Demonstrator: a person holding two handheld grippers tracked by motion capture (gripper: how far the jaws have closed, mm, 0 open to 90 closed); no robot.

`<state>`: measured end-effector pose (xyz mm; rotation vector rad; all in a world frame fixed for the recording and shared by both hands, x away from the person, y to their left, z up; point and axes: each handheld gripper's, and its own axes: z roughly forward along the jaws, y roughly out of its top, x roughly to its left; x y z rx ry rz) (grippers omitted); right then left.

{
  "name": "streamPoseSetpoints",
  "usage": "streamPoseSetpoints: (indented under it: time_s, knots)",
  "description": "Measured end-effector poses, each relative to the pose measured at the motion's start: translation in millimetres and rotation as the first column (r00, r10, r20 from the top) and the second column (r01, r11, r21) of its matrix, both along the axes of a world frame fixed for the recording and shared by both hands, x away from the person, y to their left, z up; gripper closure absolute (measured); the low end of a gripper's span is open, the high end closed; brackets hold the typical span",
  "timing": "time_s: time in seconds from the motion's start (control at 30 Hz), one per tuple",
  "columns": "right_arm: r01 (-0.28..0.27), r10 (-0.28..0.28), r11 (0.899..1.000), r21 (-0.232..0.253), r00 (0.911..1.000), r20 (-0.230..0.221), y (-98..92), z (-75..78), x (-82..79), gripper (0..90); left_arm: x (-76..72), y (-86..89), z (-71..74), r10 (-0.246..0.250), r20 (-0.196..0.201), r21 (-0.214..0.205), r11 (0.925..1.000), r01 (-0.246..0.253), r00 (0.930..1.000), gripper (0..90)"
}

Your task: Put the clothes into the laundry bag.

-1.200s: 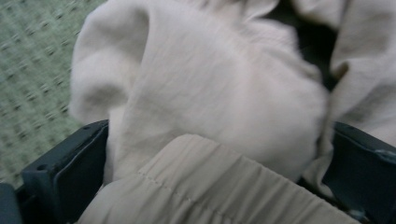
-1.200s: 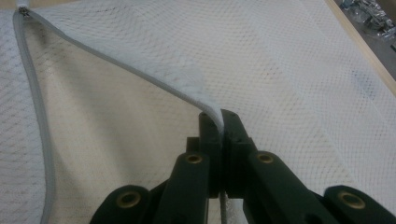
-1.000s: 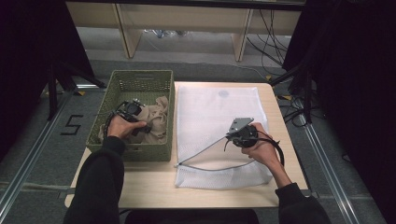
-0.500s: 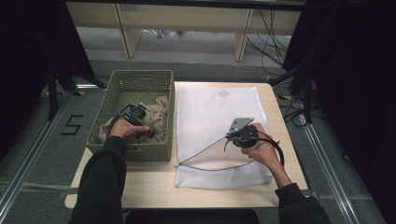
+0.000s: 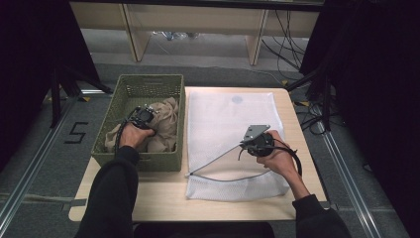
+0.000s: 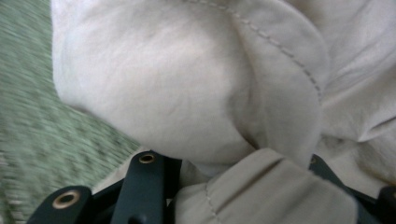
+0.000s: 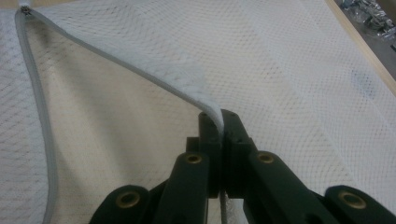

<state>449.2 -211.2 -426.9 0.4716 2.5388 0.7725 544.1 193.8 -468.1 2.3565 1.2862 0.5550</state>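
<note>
1 beige cloth (image 6: 187, 93), bunched in 1 green basket (image 5: 130, 91), sits between the left gripper (image 5: 143, 116) fingers, which have just been closing & now grasp a fold. 1 white mesh bag (image 5: 228, 119) lies flat on the worktop (image 5: 163, 196); right gripper (image 7: 219, 122) fingers clenched on its raised zipper edge, mouth gaping left of them. Floor mark left of basket reads "5" (image 5: 76, 133).
</note>
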Motion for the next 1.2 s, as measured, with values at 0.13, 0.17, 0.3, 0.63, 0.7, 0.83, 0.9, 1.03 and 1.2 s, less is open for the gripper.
streamPoseSetpoints:
  time_s: [0.13,0.17,0.3,0.63,0.7,0.83,0.9,1.03,1.2]
  knots:
    - [0.015,-0.015,1.000,0.009,0.9999,-0.007,0.1,-0.2,-0.6,89.3,1.3,0.1,-2.3,-0.008,-0.071,-0.044,0.9990,0.005,0.9975,36.7]
    - [0.011,-0.011,1.000,0.008,0.9999,-0.006,0.0,0.1,-0.7,89.3,1.7,1.9,-1.9,-0.001,-0.074,-0.028,0.9996,-0.001,0.9972,36.7]
    - [0.042,-0.042,0.999,0.026,0.9991,-0.001,0.2,1.8,-2.8,89.3,5.4,13.8,-15.6,0.086,-0.111,-0.028,0.9956,-0.089,0.9901,14.0]
    - [0.040,-0.041,0.998,0.054,0.9991,0.008,-4.2,14.8,5.5,89.3,6.7,9.1,-13.4,0.043,-0.162,-0.054,0.9972,-0.052,0.9859,56.0]
    - [0.042,-0.042,0.998,0.056,0.9991,0.010,-3.9,15.8,6.1,89.3,5.9,9.3,-11.6,0.045,-0.150,-0.066,0.9963,-0.056,0.9876,58.0]
    - [0.034,-0.036,0.997,0.065,0.9990,0.027,-1.7,17.2,8.8,89.3,2.9,13.0,-0.9,0.049,-0.092,-0.119,0.9911,-0.059,0.9946,63.8]
    - [0.043,-0.043,0.997,0.064,0.9990,0.009,-1.6,18.1,8.9,89.3,2.0,14.0,2.9,0.054,-0.079,-0.138,0.9884,-0.064,0.9954,64.4]
    - [0.029,-0.031,0.997,0.068,0.9994,0.016,-1.8,19.0,10.7,89.3,-1.9,20.6,23.9,0.065,0.001,-0.243,0.9681,-0.062,0.9979,65.8]
    - [0.034,-0.036,0.996,0.078,0.9992,0.019,-1.5,20.5,11.8,89.3,-10.7,28.9,52.2,0.068,0.080,-0.326,0.9447,-0.039,0.9945,66.2]
